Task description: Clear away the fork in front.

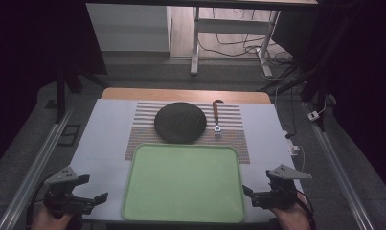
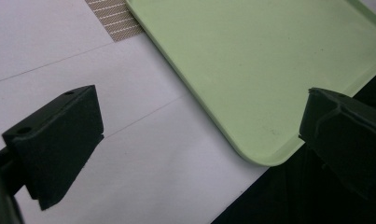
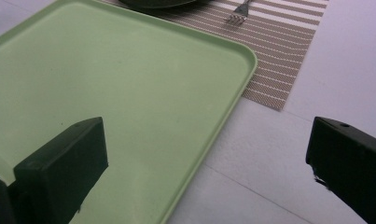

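A light green tray (image 1: 181,182) lies bare at the near middle of the white-covered table. Behind it a dark round plate (image 1: 179,122) rests on a striped placemat (image 1: 142,136), with a brown-handled fork (image 1: 217,117) just to its right. My left gripper (image 1: 96,188) hovers open at the tray's near-left corner, nothing between its jaws. My right gripper (image 1: 257,183) is open beside the tray's near-right edge, also with nothing in it. In the left gripper view the left gripper (image 2: 202,119) spans the tray (image 2: 269,60) corner. In the right gripper view the right gripper (image 3: 206,144) frames the tray (image 3: 106,70) edge; the fork tines (image 3: 236,17) show beyond.
The white table cover (image 1: 104,139) stretches out on both sides of the tray. The table's near edge lies just under both hands. A desk frame (image 1: 195,48) and cables stand on the floor beyond the far edge. Metal rails (image 1: 42,158) flank the table.
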`<action>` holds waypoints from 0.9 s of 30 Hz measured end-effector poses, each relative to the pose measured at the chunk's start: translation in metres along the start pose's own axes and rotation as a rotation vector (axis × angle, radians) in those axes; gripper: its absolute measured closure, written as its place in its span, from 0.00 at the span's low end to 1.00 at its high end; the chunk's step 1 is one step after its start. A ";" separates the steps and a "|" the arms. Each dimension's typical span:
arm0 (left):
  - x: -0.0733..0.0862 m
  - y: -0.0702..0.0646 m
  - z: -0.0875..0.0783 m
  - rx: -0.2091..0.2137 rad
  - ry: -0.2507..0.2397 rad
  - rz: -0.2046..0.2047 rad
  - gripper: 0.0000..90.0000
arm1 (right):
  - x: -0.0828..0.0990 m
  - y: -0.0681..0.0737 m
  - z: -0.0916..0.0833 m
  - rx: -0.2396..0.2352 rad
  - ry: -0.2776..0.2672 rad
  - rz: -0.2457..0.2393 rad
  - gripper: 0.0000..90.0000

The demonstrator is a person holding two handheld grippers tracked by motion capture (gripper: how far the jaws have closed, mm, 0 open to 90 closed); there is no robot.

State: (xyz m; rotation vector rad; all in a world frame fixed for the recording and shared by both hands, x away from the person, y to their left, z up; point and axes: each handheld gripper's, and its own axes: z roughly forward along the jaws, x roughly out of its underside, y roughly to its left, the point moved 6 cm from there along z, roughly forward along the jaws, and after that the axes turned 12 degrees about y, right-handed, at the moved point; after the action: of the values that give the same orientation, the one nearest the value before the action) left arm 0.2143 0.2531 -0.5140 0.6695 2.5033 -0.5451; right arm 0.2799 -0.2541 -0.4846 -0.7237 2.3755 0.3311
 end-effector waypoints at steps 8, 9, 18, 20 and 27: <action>0.000 0.000 0.000 0.002 0.003 0.001 0.00 | -0.005 -0.002 0.003 -0.035 -0.002 -0.001 0.00; 0.000 0.000 0.000 0.001 0.003 0.001 0.00 | -0.006 -0.002 0.004 -0.038 0.001 0.001 0.00; 0.000 0.000 0.001 0.001 0.003 -0.002 0.00 | -0.016 -0.002 0.014 -0.023 -0.002 -0.031 0.00; 0.000 0.000 0.001 0.001 0.004 -0.004 0.00 | -0.017 -0.002 0.016 -0.026 0.001 -0.031 0.00; 0.000 0.000 0.001 0.001 0.004 -0.004 0.00 | -0.023 -0.004 0.026 -0.057 0.038 -0.030 0.00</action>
State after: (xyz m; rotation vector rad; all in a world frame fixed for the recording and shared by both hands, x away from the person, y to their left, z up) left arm 0.2147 0.2529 -0.5145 0.6671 2.5091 -0.5473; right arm 0.3103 -0.2375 -0.4899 -0.7983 2.3971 0.3772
